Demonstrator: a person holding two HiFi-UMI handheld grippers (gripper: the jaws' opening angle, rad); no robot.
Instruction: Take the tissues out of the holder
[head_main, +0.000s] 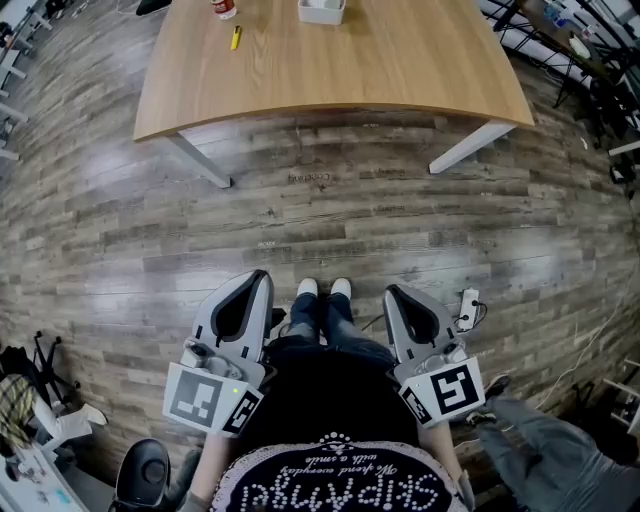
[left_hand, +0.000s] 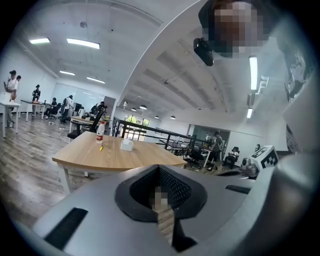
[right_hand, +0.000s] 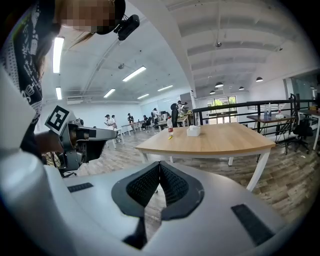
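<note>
The white tissue holder stands at the far edge of the wooden table, well ahead of me. It is small in the left gripper view and the right gripper view. My left gripper and right gripper are held low against my body, far from the table. The tips of the left gripper meet with nothing between them. The right gripper is likewise shut and empty.
A bottle with a red label and a yellow pen lie on the table left of the holder. Wood floor stretches between my feet and the table. A power strip lies on the floor at my right, a black chair at my left.
</note>
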